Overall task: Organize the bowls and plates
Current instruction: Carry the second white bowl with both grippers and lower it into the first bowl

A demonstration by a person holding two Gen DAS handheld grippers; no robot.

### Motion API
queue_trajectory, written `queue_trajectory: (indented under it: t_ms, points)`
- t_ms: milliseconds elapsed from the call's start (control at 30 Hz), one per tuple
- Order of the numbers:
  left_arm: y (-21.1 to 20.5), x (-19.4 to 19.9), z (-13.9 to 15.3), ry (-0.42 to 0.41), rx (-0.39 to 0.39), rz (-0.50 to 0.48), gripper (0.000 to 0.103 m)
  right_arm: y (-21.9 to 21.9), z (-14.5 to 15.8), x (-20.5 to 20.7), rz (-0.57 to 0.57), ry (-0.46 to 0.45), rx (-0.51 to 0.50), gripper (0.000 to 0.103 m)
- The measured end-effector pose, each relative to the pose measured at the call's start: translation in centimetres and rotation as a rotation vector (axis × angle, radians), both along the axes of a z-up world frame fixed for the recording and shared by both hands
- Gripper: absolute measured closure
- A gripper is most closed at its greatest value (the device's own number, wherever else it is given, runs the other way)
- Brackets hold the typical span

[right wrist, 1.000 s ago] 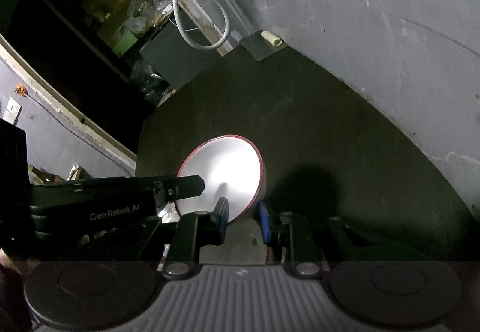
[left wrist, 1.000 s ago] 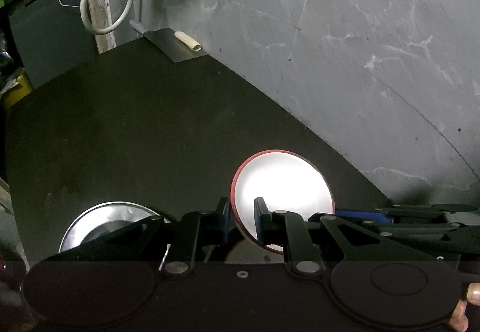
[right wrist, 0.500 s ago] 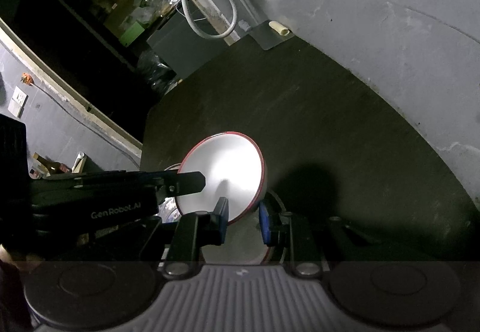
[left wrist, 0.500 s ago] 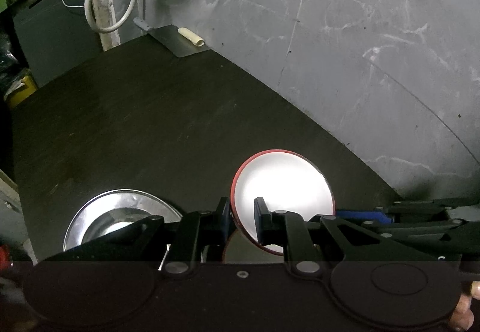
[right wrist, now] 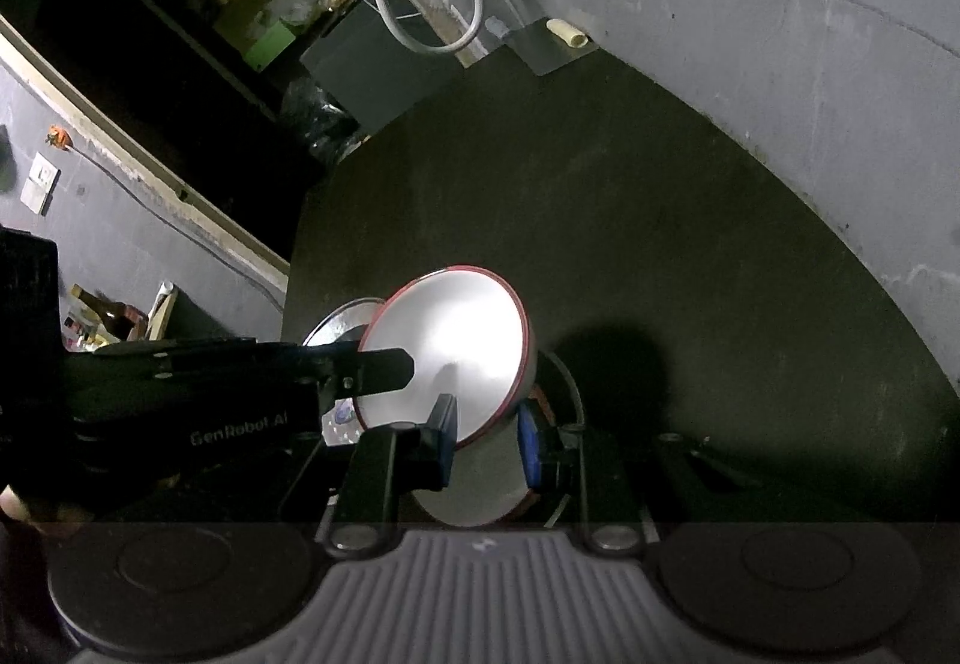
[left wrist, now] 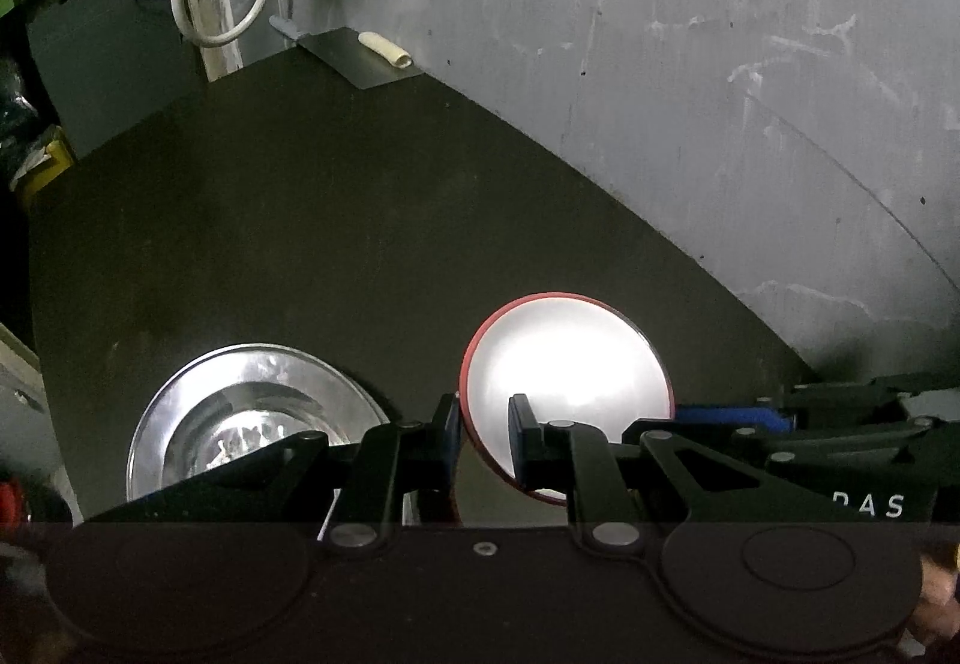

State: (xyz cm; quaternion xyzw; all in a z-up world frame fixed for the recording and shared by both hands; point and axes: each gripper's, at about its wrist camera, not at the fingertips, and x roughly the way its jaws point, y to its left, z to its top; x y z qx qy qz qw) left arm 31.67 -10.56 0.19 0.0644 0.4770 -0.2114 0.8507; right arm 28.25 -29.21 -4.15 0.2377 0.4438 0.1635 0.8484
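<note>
A white bowl with a red rim point(left wrist: 564, 364) hangs tilted above the dark table point(left wrist: 336, 220), held from two sides. My left gripper point(left wrist: 485, 436) is shut on its left rim, one pad inside and one outside. From the right, my right gripper point(left wrist: 690, 415) is shut on the opposite rim. In the right wrist view the bowl point(right wrist: 456, 340) faces the camera, with my right gripper point(right wrist: 487, 436) pinching its lower edge and my left gripper point(right wrist: 366, 373) reaching in from the left. A second red-rimmed white dish point(right wrist: 474, 490) lies right under the held bowl.
A shiny steel plate point(left wrist: 240, 412) sits on the table left of the bowl, also visible behind it as the steel plate point(right wrist: 342, 319). A metal sheet with a cream tube point(left wrist: 384, 51) lies at the far corner. A grey wall point(left wrist: 720, 94) borders the table on the right.
The bowl stays gripped by both grippers. More of the steel plate has come into the left wrist view, and the dish beneath the bowl now shows in the right wrist view.
</note>
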Motion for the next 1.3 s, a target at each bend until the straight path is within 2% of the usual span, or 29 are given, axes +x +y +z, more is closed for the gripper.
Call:
queue_trajectory:
  t_ms: [1300]
  points:
    - [0.1,-0.7,-2.9,0.120,0.072,-0.008,0.085,1.3,-1.2,0.0,0.094,0.120,-0.047,0.078]
